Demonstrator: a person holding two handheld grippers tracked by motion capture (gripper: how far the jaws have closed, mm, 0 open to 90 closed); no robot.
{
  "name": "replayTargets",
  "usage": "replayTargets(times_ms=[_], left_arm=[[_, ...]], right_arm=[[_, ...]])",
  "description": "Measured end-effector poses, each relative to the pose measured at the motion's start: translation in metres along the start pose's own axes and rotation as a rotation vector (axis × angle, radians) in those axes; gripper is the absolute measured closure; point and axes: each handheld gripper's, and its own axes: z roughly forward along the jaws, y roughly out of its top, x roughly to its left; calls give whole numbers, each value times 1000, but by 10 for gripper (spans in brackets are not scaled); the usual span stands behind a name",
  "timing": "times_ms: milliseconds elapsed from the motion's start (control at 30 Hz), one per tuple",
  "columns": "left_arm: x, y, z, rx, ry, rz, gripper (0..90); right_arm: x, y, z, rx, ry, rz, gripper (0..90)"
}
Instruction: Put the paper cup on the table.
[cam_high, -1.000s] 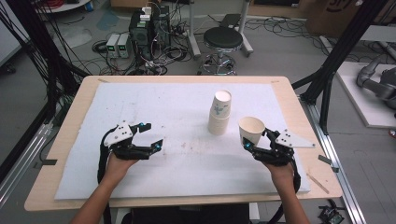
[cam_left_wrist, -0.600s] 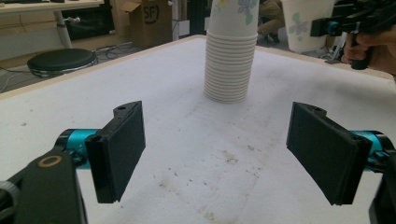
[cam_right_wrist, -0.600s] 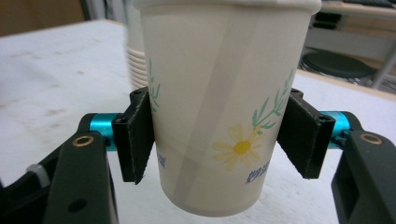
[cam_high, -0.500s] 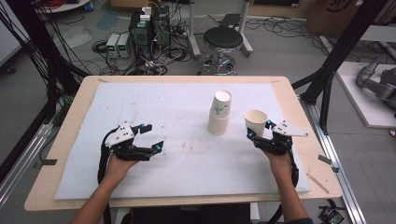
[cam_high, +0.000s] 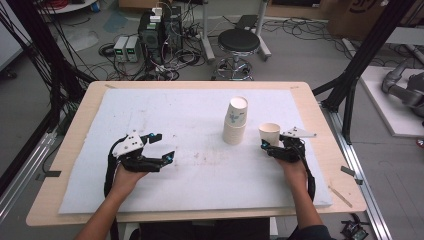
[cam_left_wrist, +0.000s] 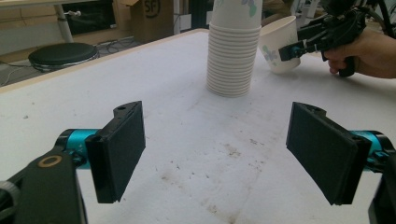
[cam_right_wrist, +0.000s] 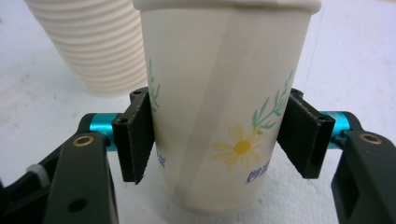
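From the high view, the tabletop (cam_high: 200, 100) carried a white mat, with a stack (cam_high: 235, 122) of paper cups right of centre and a single cup (cam_high: 270, 134) just beside it to the right. The right gripper (cam_high: 272, 149) sat at that cup, and the left gripper (cam_high: 162, 147) rested well apart on the left half of the mat, with nothing near its fingers.

The right gripper view gave what the high view could not: the cup (cam_right_wrist: 224, 102) stood upright between the two black fingers (cam_right_wrist: 135, 135), and the print on its wall, a daisy with green sprigs, was plain. The left-hand finger lay against the cup's wall; the right-hand one sat at the wall too, though whether it pressed there or stood a hair off I could not tell. The fingers were set about as wide as the cup. The ribbed stack (cam_right_wrist: 88, 46) rose behind, at the upper left.

The left gripper view looked low across the mat, and showed stains on it that the high view barely hinted at. Its own fingers (cam_left_wrist: 121, 149) were spread wide, holding and touching nothing. Beyond them stood the stack (cam_left_wrist: 233, 56), and to its right the cup (cam_left_wrist: 280, 46), tilted in this view, with the right gripper (cam_left_wrist: 292, 49) at its side and a hand (cam_left_wrist: 364, 51) behind it.
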Motion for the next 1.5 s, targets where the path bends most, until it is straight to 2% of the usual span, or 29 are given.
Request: replayTargets(times_ms=[67,233,367,400,467,500,633,667,800,967,1033,1133,1233,1433,1500], left_arm=[[0,0,-1,2,0,-1,197],[3,-1,-3,1,14,-15,197],[5,-3,-4,29,41,-26,197],[6,-3,-4,36,46,-30,197],[8,-5,-5,39,53,-44,197],[8,-5,-5,39,56,-47,196],[12,-6,-11,6,73,-79,175],[12,-6,-12,-8,78,-91,172],[14,-5,-19,-36,98,-89,172],[12,-2,-26,-71,121,-69,174],[10,-2,-27,-74,127,-61,174],[9,1,-29,-87,125,-59,174],[9,3,-31,-101,122,-58,175],[7,4,-32,-111,94,-56,178],[5,5,-33,-113,98,-47,178]], right_arm=[[0,0,-3,17,1,3,340],[0,-3,-10,46,6,-48,333],[-4,-10,-14,58,26,-18,298],[-5,-11,-15,69,24,-31,268],[-4,-13,-17,78,26,-17,199],[-5,-13,-19,79,29,-14,193],[-3,-15,-34,83,40,-8,193],[-3,-16,-39,76,46,-8,193],[4,-23,-63,52,85,-24,193],[16,-22,-87,0,85,-70,193],[20,-18,-92,-32,86,-80,194],[27,-12,-99,-90,112,-76,194],[32,-9,-103,-149,131,-111,194],[37,-5,-108,-217,172,-105,194],[40,-3,-110,-225,171,-108,194]])
